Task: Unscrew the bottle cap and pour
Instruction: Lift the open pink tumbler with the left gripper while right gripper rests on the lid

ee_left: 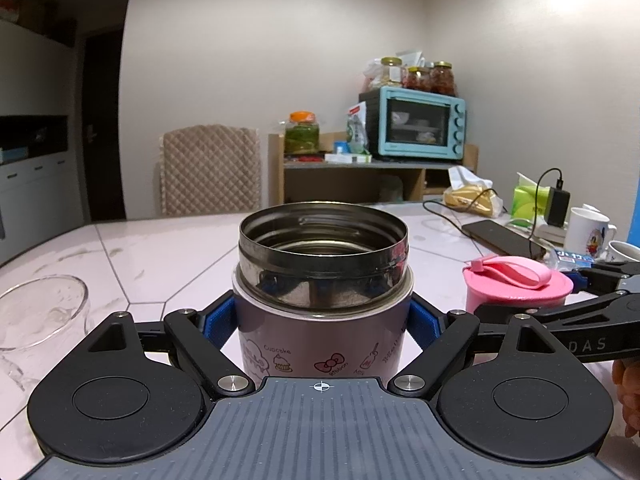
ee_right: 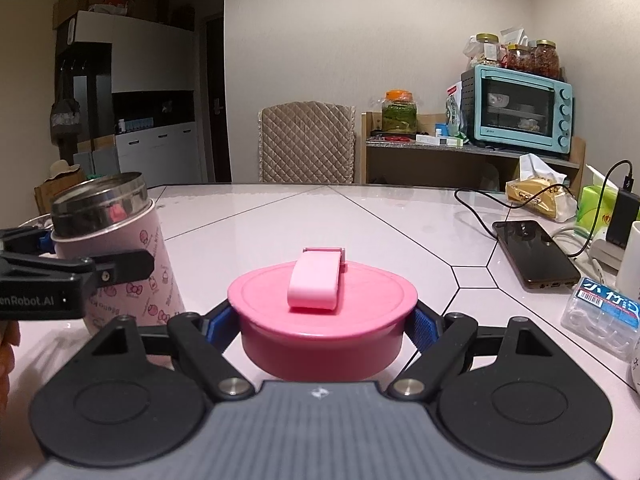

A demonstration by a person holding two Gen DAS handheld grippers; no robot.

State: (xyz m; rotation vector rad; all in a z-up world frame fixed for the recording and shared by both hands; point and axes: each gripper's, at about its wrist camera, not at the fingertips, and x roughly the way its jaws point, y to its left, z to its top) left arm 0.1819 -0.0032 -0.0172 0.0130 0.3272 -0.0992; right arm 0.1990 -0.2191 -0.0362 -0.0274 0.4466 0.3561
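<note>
Left gripper (ee_left: 322, 316) clamped the pink steel-rimmed cartoon-print flask (ee_left: 322, 280), steadying its open mouth | right gripper (ee_right: 326, 320) gripped the unscrewed pink strap-handled lid (ee_right: 322, 304), clear for pouring | both above the pale tiled table (ee_right: 360, 220), near its front edge.

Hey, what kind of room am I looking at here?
Most likely a home dining or kitchen area: a tiled table with a padded chair behind it, a blue toaster oven on a wooden shelf, and jars of preserved food on top.

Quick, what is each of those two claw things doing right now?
Left gripper: closed on the open pink flask.
Right gripper: closed on the pink lid, off the flask.
</note>
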